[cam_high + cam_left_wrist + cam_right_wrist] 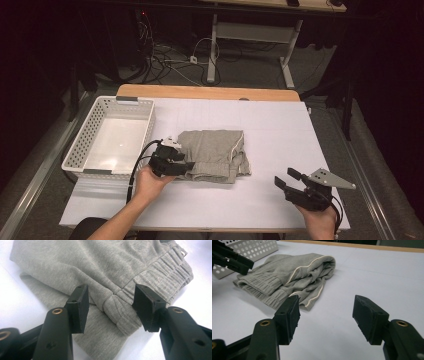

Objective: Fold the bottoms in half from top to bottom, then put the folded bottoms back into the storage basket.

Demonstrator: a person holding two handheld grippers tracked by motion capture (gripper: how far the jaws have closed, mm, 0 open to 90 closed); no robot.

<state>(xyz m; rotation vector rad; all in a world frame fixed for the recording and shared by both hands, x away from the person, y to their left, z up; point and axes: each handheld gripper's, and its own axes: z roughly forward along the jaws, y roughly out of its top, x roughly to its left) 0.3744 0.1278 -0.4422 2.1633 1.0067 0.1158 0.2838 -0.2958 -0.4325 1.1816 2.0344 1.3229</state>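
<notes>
A folded grey garment (215, 155) with a ribbed waistband and white piping lies in the middle of the white table sheet (280, 125). My left gripper (187, 166) sits at its left front corner. In the left gripper view the jaws stand apart around a fold of the waistband (117, 307), and the pads do not press on the garment (100, 270). My right gripper (285, 177) is open over bare sheet at the front right, with nothing between its jaws (327, 307). The right gripper view looks toward the garment (294, 272) and the left gripper (234, 261).
A white perforated basket (95, 172) stands at the left of the table, just beside the garment, and looks bare inside. The table's wooden edge (200, 92) runs along the back. Cables and a desk frame (215, 50) lie on the floor beyond.
</notes>
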